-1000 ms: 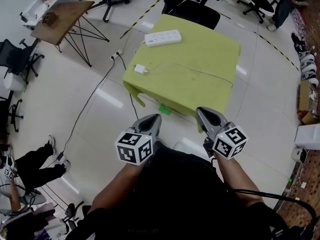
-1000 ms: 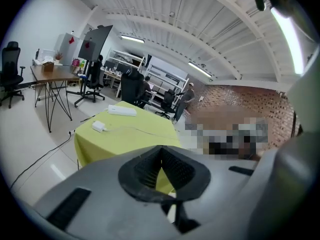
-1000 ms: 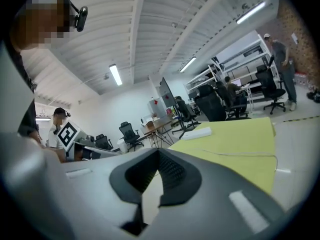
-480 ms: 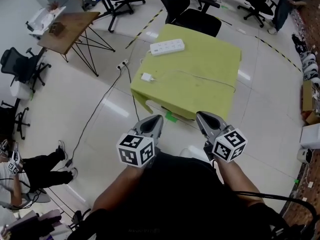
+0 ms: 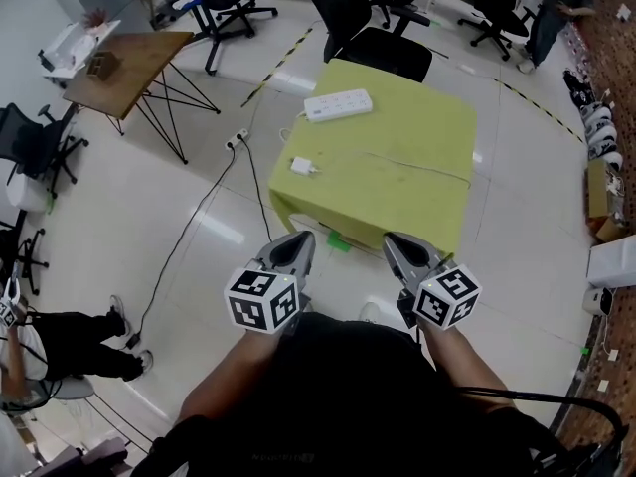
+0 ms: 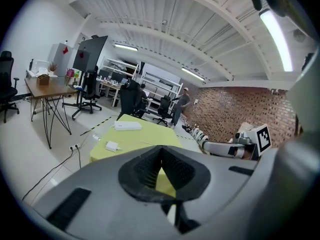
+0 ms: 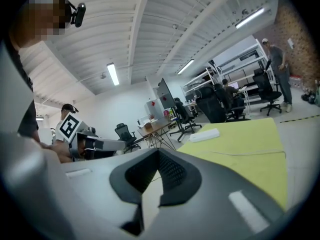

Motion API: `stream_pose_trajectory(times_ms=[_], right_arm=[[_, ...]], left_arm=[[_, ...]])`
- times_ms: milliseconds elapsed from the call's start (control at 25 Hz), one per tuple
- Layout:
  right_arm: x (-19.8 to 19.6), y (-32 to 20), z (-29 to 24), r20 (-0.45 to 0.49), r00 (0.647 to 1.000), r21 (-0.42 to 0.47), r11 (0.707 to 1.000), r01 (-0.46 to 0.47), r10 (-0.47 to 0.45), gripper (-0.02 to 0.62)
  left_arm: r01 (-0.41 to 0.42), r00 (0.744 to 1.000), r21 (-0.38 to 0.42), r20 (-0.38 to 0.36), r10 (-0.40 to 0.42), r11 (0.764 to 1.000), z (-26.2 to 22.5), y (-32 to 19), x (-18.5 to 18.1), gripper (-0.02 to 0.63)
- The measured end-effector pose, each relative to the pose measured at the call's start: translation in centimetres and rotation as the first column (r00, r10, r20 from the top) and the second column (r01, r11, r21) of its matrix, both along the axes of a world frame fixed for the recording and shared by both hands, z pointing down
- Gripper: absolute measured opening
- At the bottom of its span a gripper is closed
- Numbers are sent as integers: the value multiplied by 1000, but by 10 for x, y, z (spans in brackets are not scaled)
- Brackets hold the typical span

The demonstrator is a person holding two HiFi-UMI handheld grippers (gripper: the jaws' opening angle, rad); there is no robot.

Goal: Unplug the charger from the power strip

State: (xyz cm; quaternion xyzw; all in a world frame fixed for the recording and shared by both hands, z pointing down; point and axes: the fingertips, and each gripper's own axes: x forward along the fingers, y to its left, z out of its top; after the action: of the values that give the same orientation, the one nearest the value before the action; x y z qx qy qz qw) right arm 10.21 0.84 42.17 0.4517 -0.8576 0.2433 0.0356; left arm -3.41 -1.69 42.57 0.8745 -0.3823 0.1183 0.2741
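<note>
- We hold the left gripper and the right gripper side by side in front of us. Both point towards the yellow-green table, with their tips just short of its near edge.
- The left gripper's jaws are closed tip to tip with nothing between them, and the right gripper's jaws are closed and empty in the same way.
- The charger lies flat near the table's near left corner, well apart from both grippers. Its thin white cable trails to the right across the cloth.
- The power strip lies at the table's far left edge. The charger is well apart from it and is not plugged into it.
- Compared with a second ago, the table, strip and charger sit a little lower and further right in our head view. The wooden table at the upper left has also slid down the frame.
- The charger and the strip have not moved on the cloth.
- Our two grippers are in almost the same place in the frame as before, with their marker cubes only slightly lower. Their jaws were closed then and are closed now.
- The seated person at the lower left now shows lower in the frame.
</note>
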Motion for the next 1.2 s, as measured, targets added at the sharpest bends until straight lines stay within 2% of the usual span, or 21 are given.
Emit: stream_pose_trajectory(times_ms=[200,480,1200], right_arm=[[-19,-2,4,-21,999,-15,1000,-26,26,0],[-26,-9,13,-43,997,-33,997,-63,61,0],[-23,2,19,-63,997,-53,998,-44,41,0]], left_arm=[[-35,999,-7,-10,35,999,4,-11,-15,5],[-66,998,0,-24,65,998,6,-23,-24,5],[-75,997,-5,-25,75,997,8,-13,-17,5]])
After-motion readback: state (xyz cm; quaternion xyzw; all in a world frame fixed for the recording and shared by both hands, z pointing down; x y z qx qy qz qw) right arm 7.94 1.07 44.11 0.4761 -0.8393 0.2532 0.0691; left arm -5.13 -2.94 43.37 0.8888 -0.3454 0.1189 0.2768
